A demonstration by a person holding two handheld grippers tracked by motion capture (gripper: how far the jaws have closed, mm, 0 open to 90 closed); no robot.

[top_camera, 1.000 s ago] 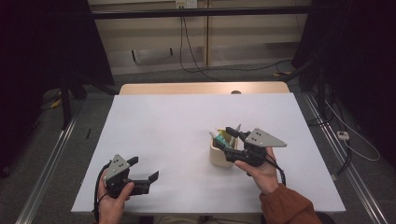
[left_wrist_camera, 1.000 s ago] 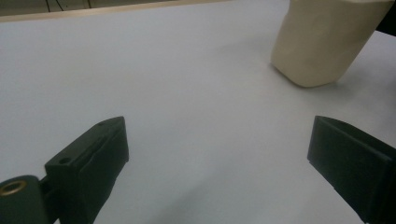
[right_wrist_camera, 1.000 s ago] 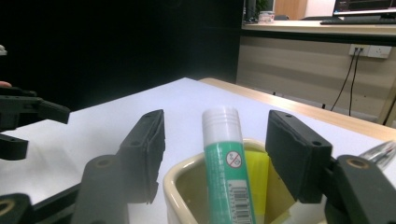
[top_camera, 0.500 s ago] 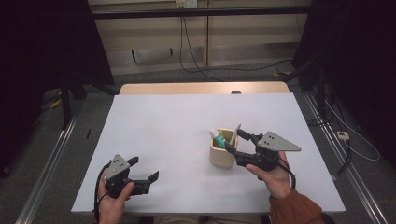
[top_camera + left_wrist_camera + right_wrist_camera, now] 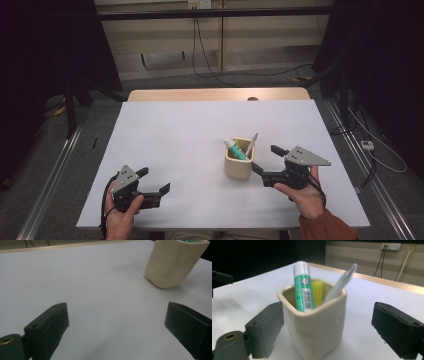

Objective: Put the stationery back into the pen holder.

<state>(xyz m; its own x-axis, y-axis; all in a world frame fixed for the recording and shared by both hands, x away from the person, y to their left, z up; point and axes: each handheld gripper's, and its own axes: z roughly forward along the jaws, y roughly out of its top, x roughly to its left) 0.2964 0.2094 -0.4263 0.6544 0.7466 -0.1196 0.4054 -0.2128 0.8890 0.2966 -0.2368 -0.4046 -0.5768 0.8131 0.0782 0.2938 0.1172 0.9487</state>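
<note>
Right gripper [image 5: 264, 161], lower right of high view: jaws just opened wide, hold nothing. Pen [image 5: 340, 284] dropped in cream cup [image 5: 315, 325] beside glue stick [image 5: 303, 288]. Left gripper [image 5: 154, 181] open, empty. Next: pull right gripper back without bumping cup.

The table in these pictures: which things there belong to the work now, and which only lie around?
Work: cream cup; green glue stick, yellow marker and clear pen standing in it; right gripper, jaws just opened, in front of the cup.
Around: left gripper, open; floor cables; wall socket.
</note>
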